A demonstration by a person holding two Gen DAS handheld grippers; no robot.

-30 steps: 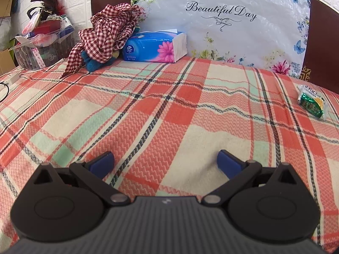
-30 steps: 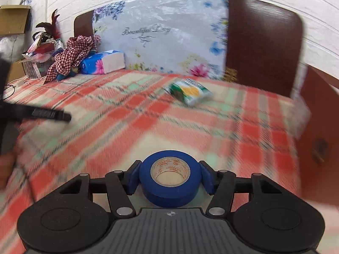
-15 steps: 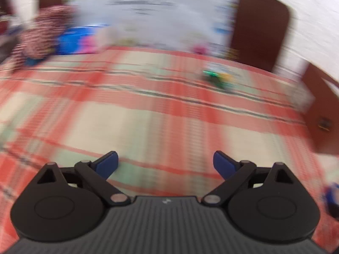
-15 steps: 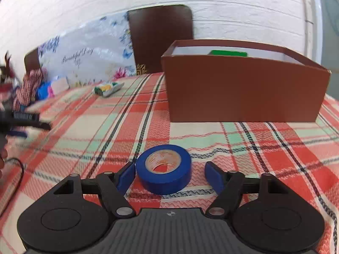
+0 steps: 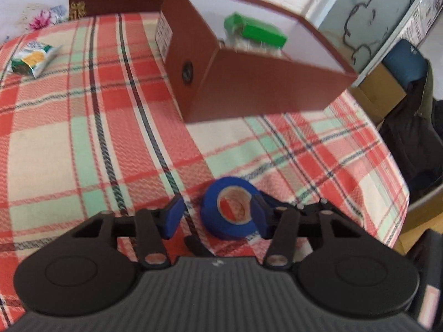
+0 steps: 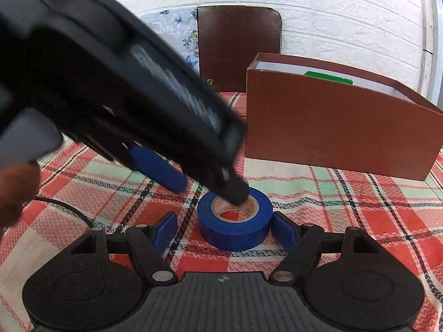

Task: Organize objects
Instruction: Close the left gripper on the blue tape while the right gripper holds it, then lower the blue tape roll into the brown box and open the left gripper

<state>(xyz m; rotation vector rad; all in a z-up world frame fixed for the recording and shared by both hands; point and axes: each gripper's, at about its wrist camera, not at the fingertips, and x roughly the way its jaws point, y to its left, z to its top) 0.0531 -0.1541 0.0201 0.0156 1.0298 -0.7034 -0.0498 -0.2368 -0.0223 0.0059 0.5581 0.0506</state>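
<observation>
A blue tape roll (image 5: 231, 207) (image 6: 235, 221) lies flat on the plaid tablecloth (image 5: 83, 144), in front of a brown open box (image 5: 249, 88) (image 6: 332, 127). My right gripper (image 6: 224, 232) is open, one pad on each side of the roll, and the left pad is clearly apart from it. My left gripper (image 5: 217, 215) (image 6: 203, 186) reaches down from the upper left with its jaws closing. One of its fingers sits in the roll's core and the other is outside the roll, with a gap. Neither gripper squeezes the roll.
A green pack (image 5: 257, 31) lies inside the box. A green-yellow snack packet (image 5: 33, 56) lies far left on the cloth. A brown chair back (image 6: 239, 47) stands behind the table. A hand (image 6: 13, 191) and a black cable (image 6: 63, 207) are at the left. The table edge and floor boxes (image 5: 379, 88) are at the right.
My right gripper carried the roll over beside the brown box, set it on the cloth and opened. My left gripper swung right across the table to the roll and its jaws narrowed.
</observation>
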